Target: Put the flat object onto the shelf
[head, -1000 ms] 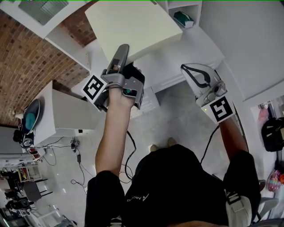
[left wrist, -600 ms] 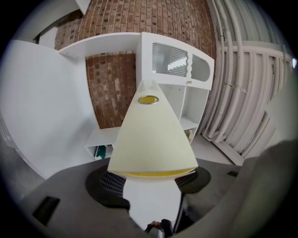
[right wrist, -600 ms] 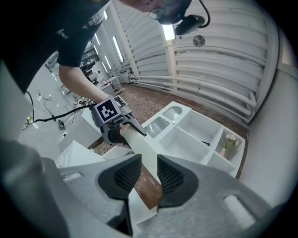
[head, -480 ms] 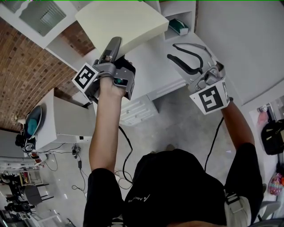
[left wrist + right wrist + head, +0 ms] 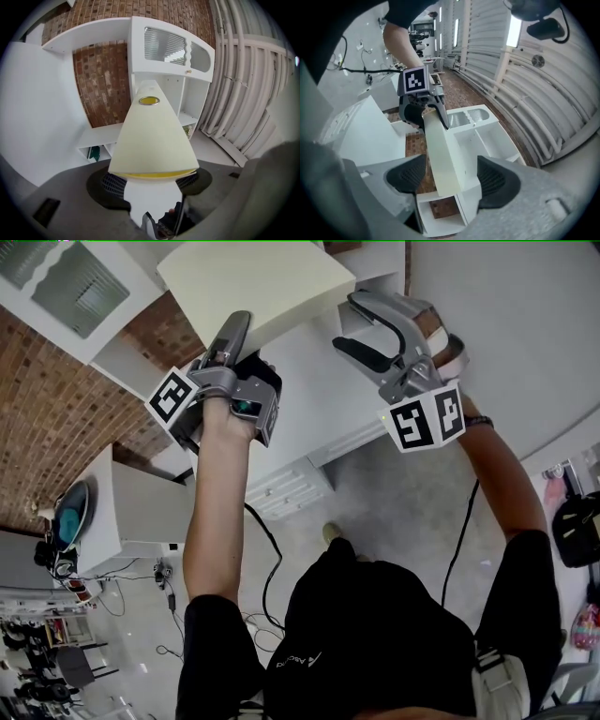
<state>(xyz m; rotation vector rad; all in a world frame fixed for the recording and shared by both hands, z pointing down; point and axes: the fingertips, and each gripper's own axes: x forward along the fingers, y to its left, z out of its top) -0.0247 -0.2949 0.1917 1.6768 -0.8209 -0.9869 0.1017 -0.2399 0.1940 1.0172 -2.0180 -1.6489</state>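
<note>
Seen from above the person's head, both bare forearms reached up and forward towards a white shelf unit [image 5: 154, 75] that stood against a red brick wall [image 5: 103, 79]; the left gripper [image 5: 242, 329] was clamped on the near end of a pale cream flat board [image 5: 253, 282], its two dark ribbed pads pressing the board from either side; the board was held up in the air, pointing away from the person towards the shelf unit's open compartments and touching none of them; a small yellow-rimmed oval [image 5: 149, 100] showed near its far end, and a yellow strip ran along the near edge; the right gripper [image 5: 343, 320] hung just beside the board's right corner, its jaws wide apart after having just been opening, with neither pad pressing on anything; in the right gripper view the board's narrow end appeared in the gap between the pads, though it was hard to tell whether it truly lay between them or a little beyond; each gripper carried a cube with black and white square markers; a frosted glass door [image 5: 168, 44] closed the shelf unit's top section, and a green object [image 5: 95, 152] sat in a low cubby at the left.
</note>
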